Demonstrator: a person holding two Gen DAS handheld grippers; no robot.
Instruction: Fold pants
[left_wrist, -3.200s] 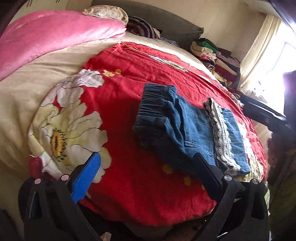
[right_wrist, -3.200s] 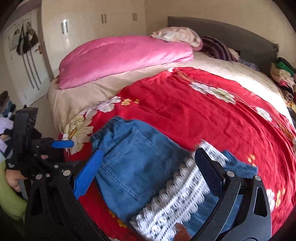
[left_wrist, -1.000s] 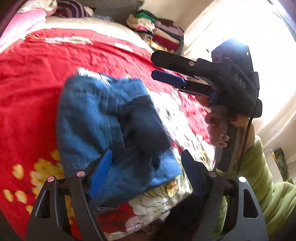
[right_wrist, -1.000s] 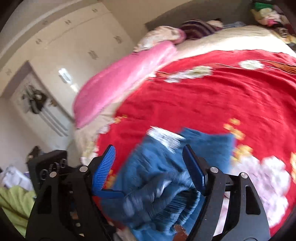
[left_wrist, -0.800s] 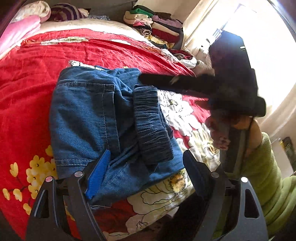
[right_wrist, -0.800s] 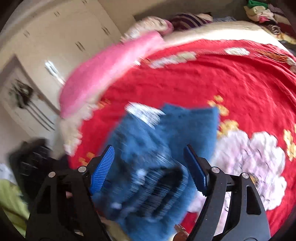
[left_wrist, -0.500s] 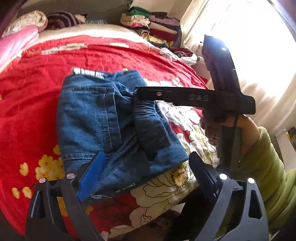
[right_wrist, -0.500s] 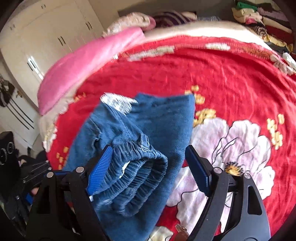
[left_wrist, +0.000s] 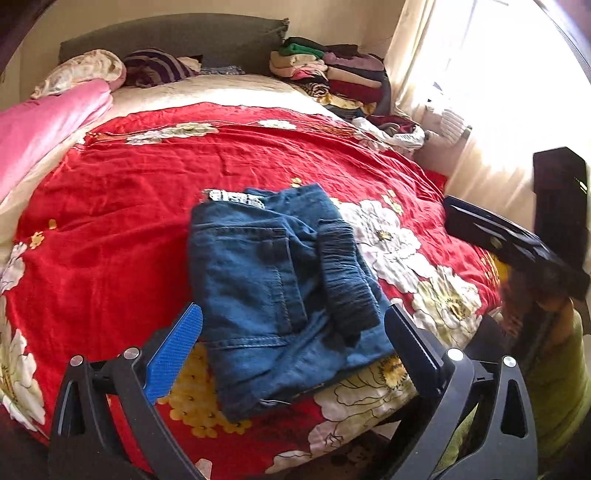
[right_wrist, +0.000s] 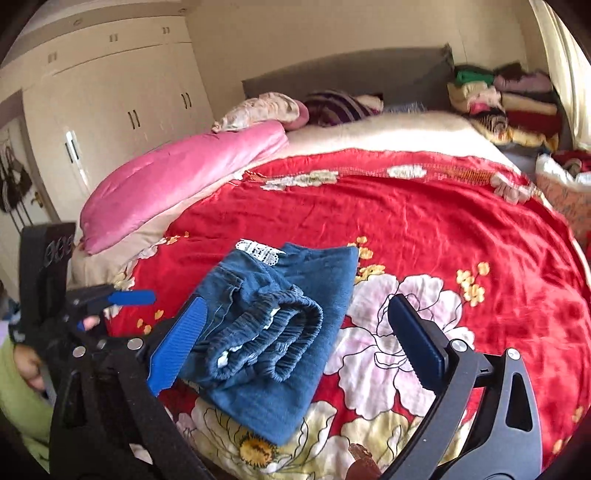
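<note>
The blue denim pants lie folded in a compact bundle on the red flowered bedspread, elastic waistband rolled on top and a strip of white lace at the far edge. My left gripper hovers over the near edge, jaws still opening and the pads clear of the cloth. My right gripper looks at the pants from the other side, jaws also opening, holding nothing. A black finger of the right gripper shows at the right of the left wrist view.
A pink duvet lies along the bed's left side, with pillows at the grey headboard. Folded clothes are stacked in the far right corner by the curtain. White wardrobes stand beyond. A green sleeve shows.
Both grippers have opened wider and drawn back and up from the pants, which now rest folded on the bedspread. The right gripper has swung away from over the bundle.
</note>
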